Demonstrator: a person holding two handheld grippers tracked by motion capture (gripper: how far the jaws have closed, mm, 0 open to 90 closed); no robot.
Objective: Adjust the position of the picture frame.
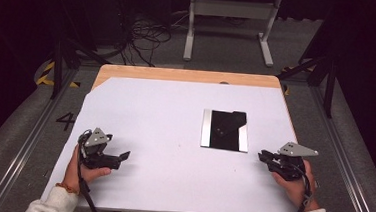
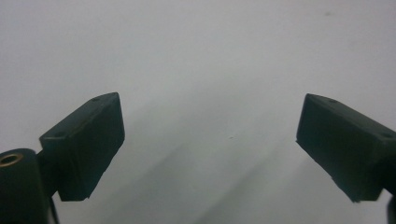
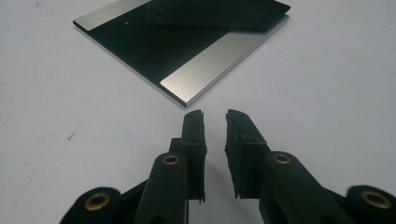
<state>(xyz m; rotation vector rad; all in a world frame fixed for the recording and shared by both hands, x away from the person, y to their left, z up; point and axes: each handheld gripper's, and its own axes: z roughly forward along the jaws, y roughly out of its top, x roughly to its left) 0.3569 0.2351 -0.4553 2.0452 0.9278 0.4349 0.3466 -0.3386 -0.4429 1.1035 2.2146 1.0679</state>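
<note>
The right gripper point(image 3: 215, 116) sits low over the counter point(image 1: 164, 134) with its jaws drawn nearly together, a narrow slit between them and nothing in it. Just ahead of its tips, a little to the left in its own view, lies the flat plate point(image 3: 187, 51): a thin square slab with a black middle band and bright metal strips along two sides, and a dark flat piece point(image 3: 219, 11) resting on its far part (whether that piece is loose or fixed cannot be told). The nearest corner of the plate points almost at the jaws.

The left gripper point(image 2: 210, 135) is held well apart from the plate, far across the counter from it, with its jaws spread wide over bare white surface and holding nothing.

The plate looks rigid, thin and smooth, probably slippery on the polished strips and hard to get under since it lies flush. A grip across a bare edge or that near corner seems the likeliest hold, with the jaws opened first; the dark piece on top may slide if the plate tips.
</note>
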